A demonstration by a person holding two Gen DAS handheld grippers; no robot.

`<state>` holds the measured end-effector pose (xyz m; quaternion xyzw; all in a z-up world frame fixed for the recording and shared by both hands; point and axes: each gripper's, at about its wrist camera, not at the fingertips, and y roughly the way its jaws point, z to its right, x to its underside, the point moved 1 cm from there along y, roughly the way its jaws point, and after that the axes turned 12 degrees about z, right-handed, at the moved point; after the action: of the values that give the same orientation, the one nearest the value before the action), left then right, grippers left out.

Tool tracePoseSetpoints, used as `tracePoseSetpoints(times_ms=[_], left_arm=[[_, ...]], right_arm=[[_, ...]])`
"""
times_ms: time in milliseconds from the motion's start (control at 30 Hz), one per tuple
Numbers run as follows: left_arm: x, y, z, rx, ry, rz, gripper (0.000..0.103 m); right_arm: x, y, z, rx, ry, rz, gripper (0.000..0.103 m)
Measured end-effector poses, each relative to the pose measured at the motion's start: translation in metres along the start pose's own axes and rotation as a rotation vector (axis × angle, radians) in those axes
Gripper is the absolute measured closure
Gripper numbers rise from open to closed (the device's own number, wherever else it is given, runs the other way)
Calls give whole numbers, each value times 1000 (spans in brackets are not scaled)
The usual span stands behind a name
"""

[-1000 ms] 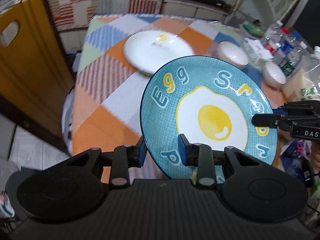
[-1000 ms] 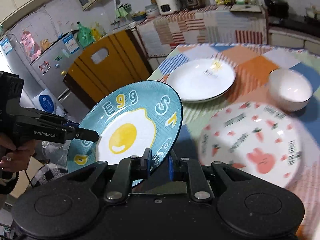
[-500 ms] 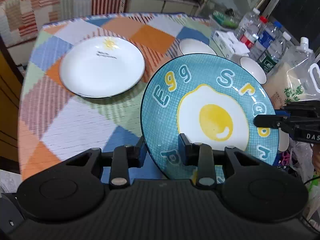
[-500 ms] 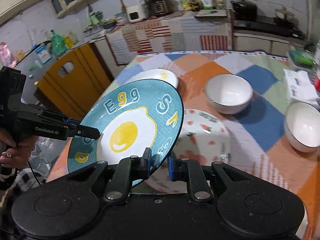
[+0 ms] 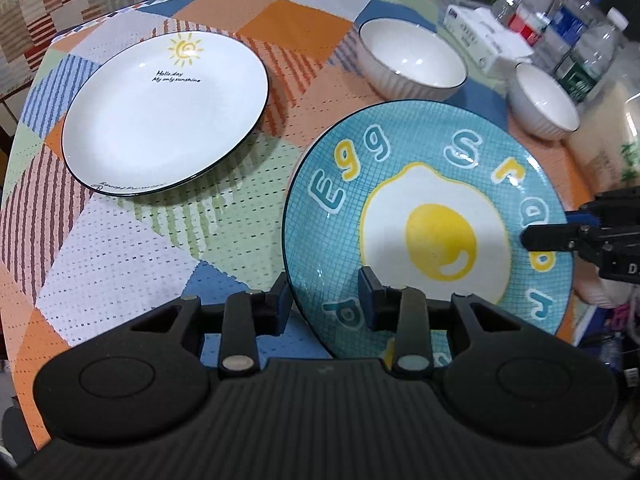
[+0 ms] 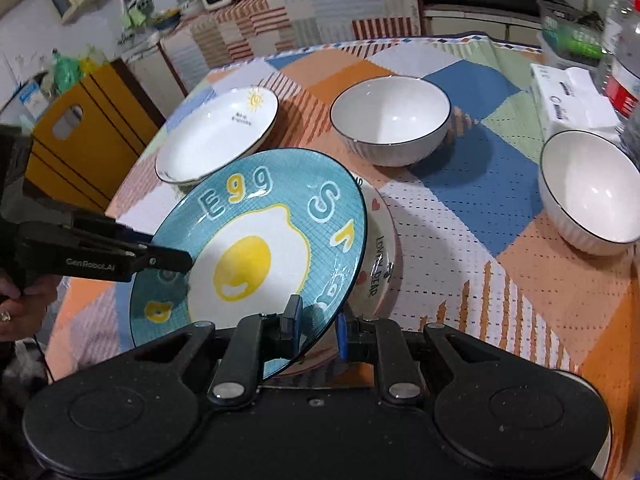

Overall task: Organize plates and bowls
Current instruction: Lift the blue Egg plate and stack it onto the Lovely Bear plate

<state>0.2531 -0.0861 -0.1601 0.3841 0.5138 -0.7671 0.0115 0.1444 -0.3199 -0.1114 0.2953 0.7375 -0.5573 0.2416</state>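
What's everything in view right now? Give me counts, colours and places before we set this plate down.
Egg plate: 1, blue with a fried-egg print, held tilted above the table, gripped at two rim spots.
Sun plate: 1, white with a dark rim, on the table's left.
Patterned plate: 1, pale with lettering and hearts, lying under the egg plate, mostly hidden.
Bowls: 2, white, ribbed, on the table's right.
Tissue box: 1, white, far right edge.
Bottles: several, clear, behind the box.
Tablecloth: 1, multicolour patchwork.
Left gripper: black, pinching the egg plate's near rim.
Right gripper: black, pinching another part of the rim.
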Motion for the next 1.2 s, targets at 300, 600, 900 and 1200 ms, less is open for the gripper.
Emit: tracePoseSetpoints(times_ms=[300, 600, 900, 1200], left_arm=[[-2, 16, 7, -39, 64, -13, 70], [0, 19, 14, -68, 75, -6, 70], [-3, 15, 11, -71, 21, -16, 73], [-13, -26, 23, -51, 35, 2, 73]], right_arm=[[-1, 13, 4, 31, 20, -23, 81], [-5, 22, -9, 166, -38, -40, 73], [4, 42, -37, 363, -222, -94, 66], [-18, 8, -51, 304, -155, 13, 66]])
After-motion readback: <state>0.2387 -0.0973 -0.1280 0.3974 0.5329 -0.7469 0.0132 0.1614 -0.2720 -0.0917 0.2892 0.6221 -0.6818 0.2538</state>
